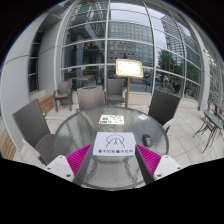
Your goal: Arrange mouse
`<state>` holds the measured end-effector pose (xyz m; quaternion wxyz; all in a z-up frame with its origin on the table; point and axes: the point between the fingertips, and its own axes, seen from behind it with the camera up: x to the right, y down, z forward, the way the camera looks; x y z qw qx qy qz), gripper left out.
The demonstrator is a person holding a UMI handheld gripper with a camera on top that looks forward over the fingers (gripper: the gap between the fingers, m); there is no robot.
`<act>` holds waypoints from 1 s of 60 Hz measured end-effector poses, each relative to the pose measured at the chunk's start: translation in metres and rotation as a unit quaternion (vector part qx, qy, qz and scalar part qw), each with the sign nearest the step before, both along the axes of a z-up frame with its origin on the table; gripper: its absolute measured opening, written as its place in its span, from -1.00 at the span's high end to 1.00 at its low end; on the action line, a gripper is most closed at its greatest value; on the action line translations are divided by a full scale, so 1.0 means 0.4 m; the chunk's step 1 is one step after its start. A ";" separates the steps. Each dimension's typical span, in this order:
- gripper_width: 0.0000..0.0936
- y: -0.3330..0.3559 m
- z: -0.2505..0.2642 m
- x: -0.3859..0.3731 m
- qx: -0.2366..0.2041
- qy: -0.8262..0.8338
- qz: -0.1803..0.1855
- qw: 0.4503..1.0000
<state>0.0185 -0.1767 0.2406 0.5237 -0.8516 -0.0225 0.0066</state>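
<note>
One mouse (146, 139), one mousepad (116, 146), tool (113, 159) open

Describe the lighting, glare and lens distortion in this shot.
Gripper view: even, soft daylight, no hard shadows; the glass table mirrors the pale facade, so its top looks washed; strong fisheye bends the building and the chairs outward; the tongs stand open around a white mat.
</note>
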 end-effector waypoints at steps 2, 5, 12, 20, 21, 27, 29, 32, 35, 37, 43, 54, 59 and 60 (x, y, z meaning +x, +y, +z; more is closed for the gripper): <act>-0.86 0.000 -0.005 0.004 -0.003 0.000 -0.002 1.000; -0.86 0.003 -0.017 0.012 -0.010 0.001 -0.005 1.000; -0.86 0.018 -0.080 0.058 -0.027 0.003 -0.014 1.000; -0.86 0.061 -0.165 0.137 -0.053 -0.004 -0.032 0.998; -0.85 0.053 -0.200 0.157 -0.055 -0.005 -0.036 0.998; -0.86 0.096 -0.290 0.261 -0.082 -0.011 -0.061 0.995; -0.85 0.106 -0.328 0.304 -0.091 -0.013 -0.069 0.993; -0.86 0.131 -0.385 0.360 -0.107 -0.018 -0.082 0.991; -0.85 0.170 -0.424 0.417 -0.118 -0.026 -0.091 0.988; -0.85 0.197 -0.455 0.447 -0.126 -0.031 -0.095 0.987; -0.85 0.284 -0.530 0.514 -0.150 -0.034 -0.094 0.984; -0.85 0.476 -0.612 0.569 -0.173 -0.036 -0.079 0.981; -0.86 0.558 -0.623 0.575 -0.172 -0.034 -0.072 0.982; -0.85 0.573 -0.625 0.576 -0.171 -0.033 -0.071 0.982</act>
